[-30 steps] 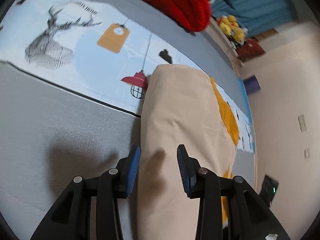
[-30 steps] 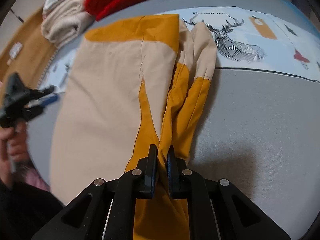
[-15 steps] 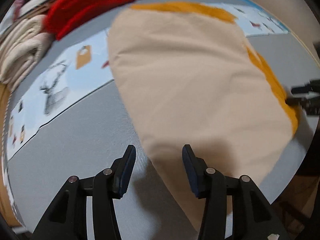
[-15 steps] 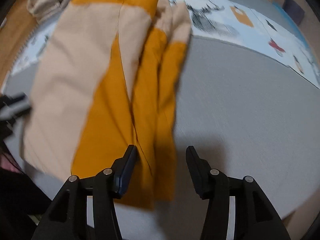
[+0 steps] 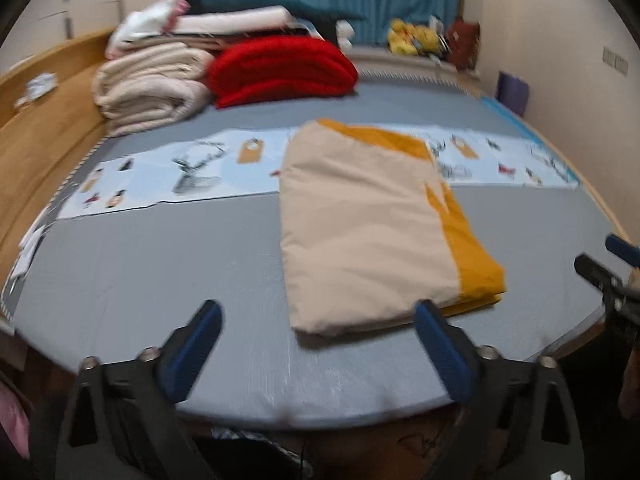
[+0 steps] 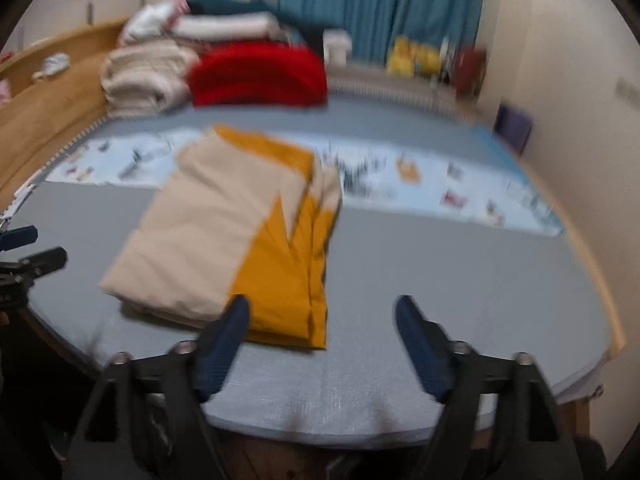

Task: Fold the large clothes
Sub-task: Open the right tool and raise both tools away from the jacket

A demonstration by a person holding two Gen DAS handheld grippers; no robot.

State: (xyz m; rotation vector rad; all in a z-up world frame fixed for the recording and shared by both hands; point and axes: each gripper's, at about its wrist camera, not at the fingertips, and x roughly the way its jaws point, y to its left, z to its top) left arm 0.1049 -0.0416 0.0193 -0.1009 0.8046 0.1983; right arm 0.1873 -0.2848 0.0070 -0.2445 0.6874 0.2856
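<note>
Near the front edge of the bed (image 5: 160,248) lies the beige-and-orange garment (image 5: 360,232) in a long folded strip. Left tool (image 5: 316,344) and right tool (image 6: 322,336) hover spread, empty — next, probably, fold it crosswise.

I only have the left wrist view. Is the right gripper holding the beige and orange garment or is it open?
Observer: The right gripper is open, jaws wide apart, nothing between them; the beige and orange garment lies folded on the bed.
Operator: Which part of the garment is nearest that gripper?
Observer: The orange section at its near corner, just past the gripper's left finger.
Operator: What's on the bed to the right of the garment?
Observer: Bare grey cover there, with the pale blue printed strip running across behind it.
</note>
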